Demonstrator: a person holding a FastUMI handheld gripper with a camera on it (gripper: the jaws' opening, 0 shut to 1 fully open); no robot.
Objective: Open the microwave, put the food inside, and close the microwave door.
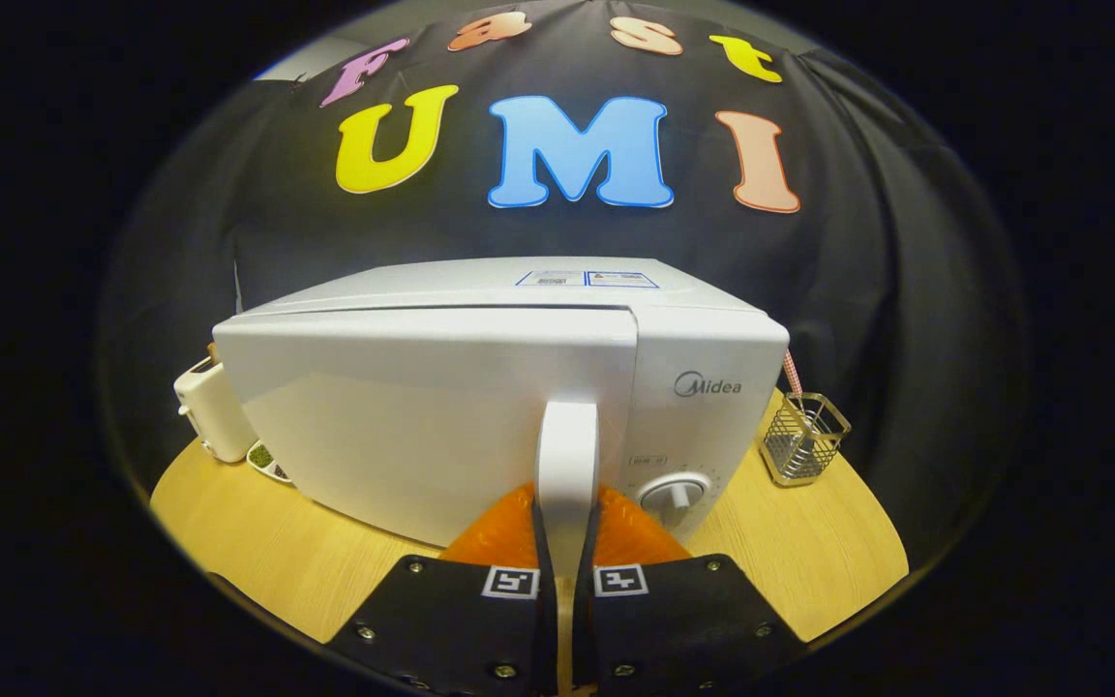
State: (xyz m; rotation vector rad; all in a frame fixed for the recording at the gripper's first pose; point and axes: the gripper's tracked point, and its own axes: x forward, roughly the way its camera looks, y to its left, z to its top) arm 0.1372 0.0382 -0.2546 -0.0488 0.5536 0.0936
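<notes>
The tongs (567, 542) are clamped on the microwave (480, 407) door handle (567, 455), the door barely cracked, so loading food and closing remain.

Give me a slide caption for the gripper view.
Hand-held gripper clamps the microwave door handle.

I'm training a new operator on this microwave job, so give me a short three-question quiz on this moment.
1. True or false: the gripper is closed on the door handle.
2. Which stands to the right of the microwave? A) wire basket B) kettle C) mug
3. Fill in: the dial sits below the ____ on the control panel.

Key: 1 true, both jaws press the handle, and the door looks slightly ajar. 2 A, the wire basket. 3 logo.
</notes>
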